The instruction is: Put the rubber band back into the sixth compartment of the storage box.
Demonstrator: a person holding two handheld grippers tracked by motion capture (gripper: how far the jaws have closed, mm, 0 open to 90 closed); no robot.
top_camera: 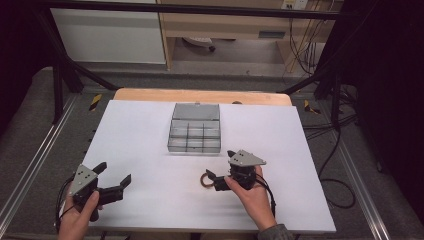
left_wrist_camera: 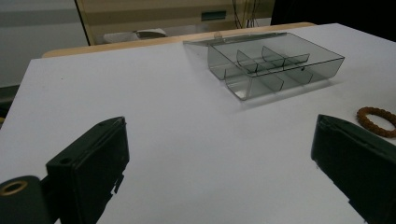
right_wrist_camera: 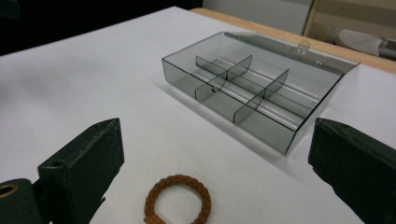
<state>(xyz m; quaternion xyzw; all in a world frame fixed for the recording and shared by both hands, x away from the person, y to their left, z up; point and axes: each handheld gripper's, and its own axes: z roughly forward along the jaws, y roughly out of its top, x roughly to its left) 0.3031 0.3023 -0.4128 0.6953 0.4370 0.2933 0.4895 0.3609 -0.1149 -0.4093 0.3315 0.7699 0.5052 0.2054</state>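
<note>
A: Identify the step in hand.

B: Approach for pickup. The right tongs (top_camera: 216,179) hang just over the brown braided ring (right_wrist_camera: 178,199), which lies flat on the white worktop (top_camera: 150,145), near the front of the divided clear box (top_camera: 194,129) but apart from it. Both jaws stand wide, one on each side of the ring, and nothing is gripped yet.

A: State of the left tongs?

B: The left tongs (top_camera: 114,181) are also spread wide and hold nothing. They sit at the near left of the worktop, well apart from the ring and the box.

A: What does the next move call for?

B: As a judgement: lower the right tongs until the jaw tips straddle the band of the ring, then close on it. The ring is thin and lies flat, so the tips probably need to meet the surface. The box stands with its lid (top_camera: 196,111) folded back, so a carry to one of its compartments likely follows.

A: What does each view add?

B: The right gripper view shows the braid texture and a small lighter join at the near edge of the ring, plus the dividers inside the box. The high view gives the layout, though there the right tongs partly cover the ring. The left gripper view shows the ring (left_wrist_camera: 377,121) at its right edge, beyond its own jaw.
</note>
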